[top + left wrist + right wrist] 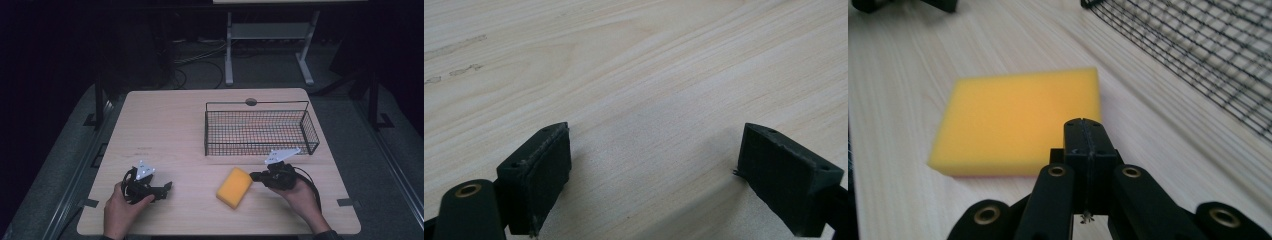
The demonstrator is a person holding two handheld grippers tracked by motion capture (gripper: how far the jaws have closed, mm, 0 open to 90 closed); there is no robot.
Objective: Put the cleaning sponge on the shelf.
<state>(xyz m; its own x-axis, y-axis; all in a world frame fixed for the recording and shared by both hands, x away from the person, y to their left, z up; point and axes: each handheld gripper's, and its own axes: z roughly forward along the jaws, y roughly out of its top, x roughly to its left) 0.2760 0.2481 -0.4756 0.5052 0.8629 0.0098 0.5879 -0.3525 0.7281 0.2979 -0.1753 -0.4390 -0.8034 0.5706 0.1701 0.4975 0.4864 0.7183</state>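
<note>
From the high view I have the left gripper (167, 187) at about seven o'clock on the table (165, 125), resting low over the wood and pointing toward three o'clock. In the left gripper view its jaws stand spread wide with bare tabletop (649, 90) between them, pinching nothing.

Moving right, the yellow sponge (234, 187) lies flat on the table near the front edge, at roughly five o'clock from the table's middle, apart from the left gripper.

Next comes the right gripper (254, 176), pointing toward nine o'clock with its tip just beside the sponge's right end; from above I cannot tell whether it touches. In the right gripper view its jaws are pressed together, pad against pad, with nothing between them (1083, 131), and the sponge (1018, 120) sits just ahead of the tip.

Beyond that hand, at about one o'clock, the black wire basket (310, 132) stands on the table, near the sponge but not touching it.
</note>
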